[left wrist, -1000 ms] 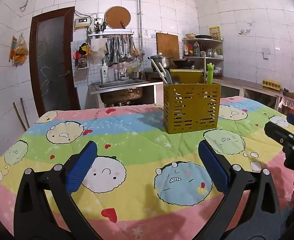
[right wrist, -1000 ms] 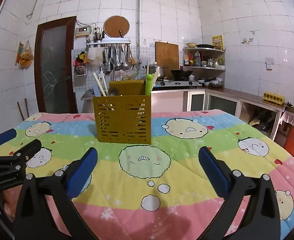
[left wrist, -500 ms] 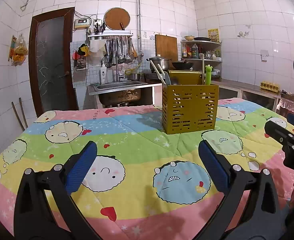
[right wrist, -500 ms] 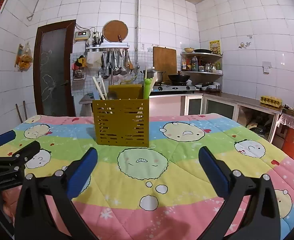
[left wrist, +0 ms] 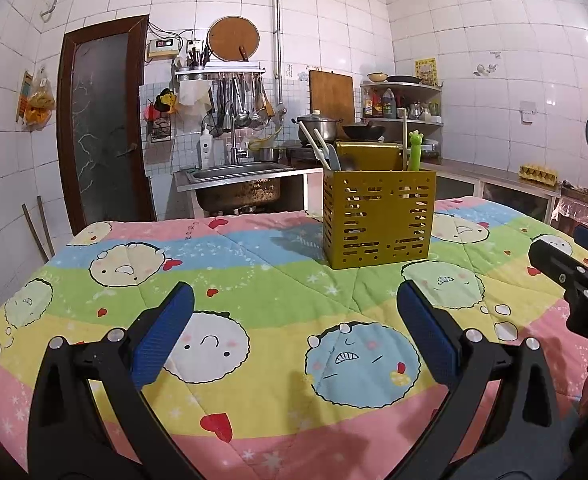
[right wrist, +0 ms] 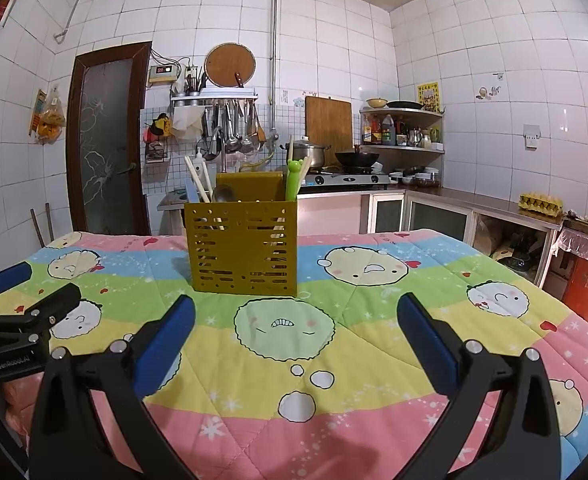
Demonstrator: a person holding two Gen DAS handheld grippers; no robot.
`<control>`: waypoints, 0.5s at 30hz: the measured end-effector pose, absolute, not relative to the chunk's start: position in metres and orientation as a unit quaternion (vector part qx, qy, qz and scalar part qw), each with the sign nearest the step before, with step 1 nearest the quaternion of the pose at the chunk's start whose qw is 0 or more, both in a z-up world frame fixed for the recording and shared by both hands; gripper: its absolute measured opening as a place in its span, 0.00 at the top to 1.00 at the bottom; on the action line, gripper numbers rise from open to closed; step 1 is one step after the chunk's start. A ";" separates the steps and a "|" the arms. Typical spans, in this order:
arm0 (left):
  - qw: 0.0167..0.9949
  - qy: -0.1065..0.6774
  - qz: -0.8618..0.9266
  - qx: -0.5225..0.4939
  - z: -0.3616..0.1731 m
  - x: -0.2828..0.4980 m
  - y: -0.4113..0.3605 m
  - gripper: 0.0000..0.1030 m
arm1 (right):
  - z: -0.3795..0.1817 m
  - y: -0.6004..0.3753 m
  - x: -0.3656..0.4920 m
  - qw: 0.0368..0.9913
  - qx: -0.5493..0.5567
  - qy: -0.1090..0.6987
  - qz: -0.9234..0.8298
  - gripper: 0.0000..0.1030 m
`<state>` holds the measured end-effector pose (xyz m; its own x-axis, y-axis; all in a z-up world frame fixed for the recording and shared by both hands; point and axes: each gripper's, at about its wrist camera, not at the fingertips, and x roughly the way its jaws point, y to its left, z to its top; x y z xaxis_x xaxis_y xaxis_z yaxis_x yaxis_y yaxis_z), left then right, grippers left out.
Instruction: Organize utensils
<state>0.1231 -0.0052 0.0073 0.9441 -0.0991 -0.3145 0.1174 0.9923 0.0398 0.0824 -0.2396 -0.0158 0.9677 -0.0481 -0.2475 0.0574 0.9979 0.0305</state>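
A home kitchen is shown.
A sink (left wrist: pixel 234 172), hung ladles (left wrist: pixel 238 108) (at 12 o'clock) and a stove (right wrist: pixel 348 179) are seen.

Both wrist views are bright and evenly lit by white indoor light from overhead. Glare spots sit on the glossy wall tiles (right wrist: pixel 566 116) high to the right of the right gripper (right wrist: pixel 294 324), and softer sheen shows on the same wall in the left view. A soft shadow falls on the quilt (left wrist: pixel 254 280) to the left of the yellow holder (left wrist: pixel 378 220), ahead of the left gripper (left wrist: pixel 294 316). Fisheye distortion bends tile lines and the door frame (left wrist: pixel 64 120) towards the edges, and black vignette fills every corner. Focus is sharp throughout; only faint softness shows at the rims, with a warm pink overexposed patch at the far right.
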 end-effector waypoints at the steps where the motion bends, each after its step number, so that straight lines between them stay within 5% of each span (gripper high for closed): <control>1: 0.985 0.158 -0.056 0.029 0.007 0.123 -0.006 0.05 | -0.016 -0.239 0.082 0.992 0.019 0.124 -0.026 0.04; 15: 0.986 0.155 -0.056 0.027 0.008 0.121 -0.007 0.05 | -0.016 -0.242 0.083 0.991 0.021 0.126 -0.030 0.04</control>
<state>0.1208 -0.0069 0.0077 0.9457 -0.1019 -0.3088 0.1189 0.9922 0.0364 0.0828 -0.2418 -0.0163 0.9664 -0.0543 -0.2513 0.0646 0.9974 0.0333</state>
